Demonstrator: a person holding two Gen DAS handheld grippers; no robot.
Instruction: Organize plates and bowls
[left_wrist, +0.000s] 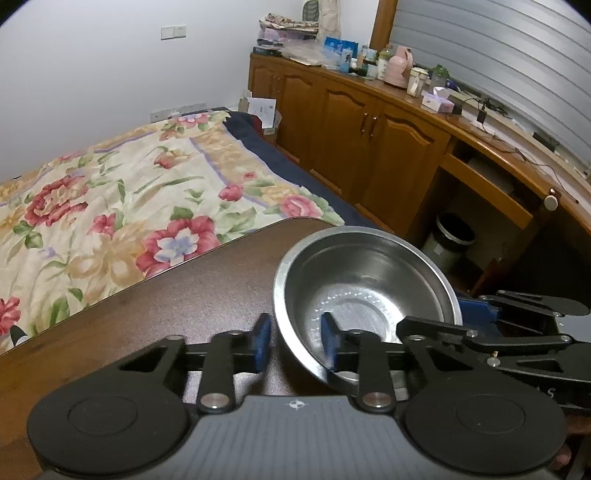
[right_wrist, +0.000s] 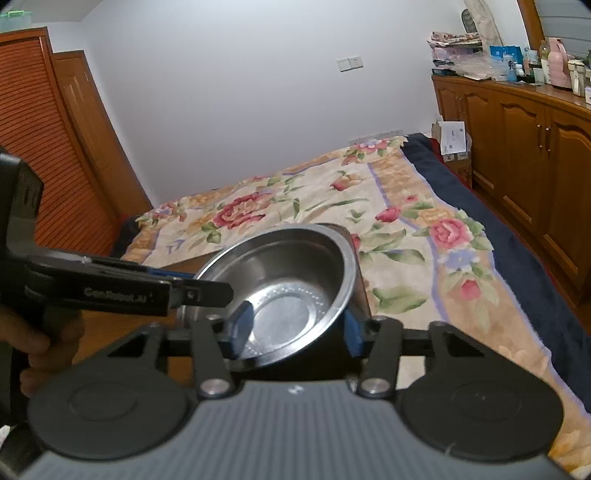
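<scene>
A steel bowl (left_wrist: 369, 291) is held tilted above the far right corner of a dark wooden table (left_wrist: 166, 325). My left gripper (left_wrist: 295, 341) straddles the bowl's near-left rim, one blue pad (left_wrist: 330, 336) inside and one pad (left_wrist: 263, 341) outside, with a gap left at the outer pad. My right gripper (right_wrist: 295, 325) straddles the bowl (right_wrist: 280, 280) at its right rim, one pad (right_wrist: 242, 325) inside and one pad (right_wrist: 354, 334) outside against the wall. Each gripper shows in the other's view, the right one (left_wrist: 476, 306) and the left one (right_wrist: 207, 291).
A bed with a floral cover (left_wrist: 122, 206) lies just beyond the table. Wooden cabinets (left_wrist: 362, 140) with a cluttered top run along the right wall. A small bin (left_wrist: 448, 240) stands under the desk. A wooden wardrobe (right_wrist: 48, 147) stands at the left.
</scene>
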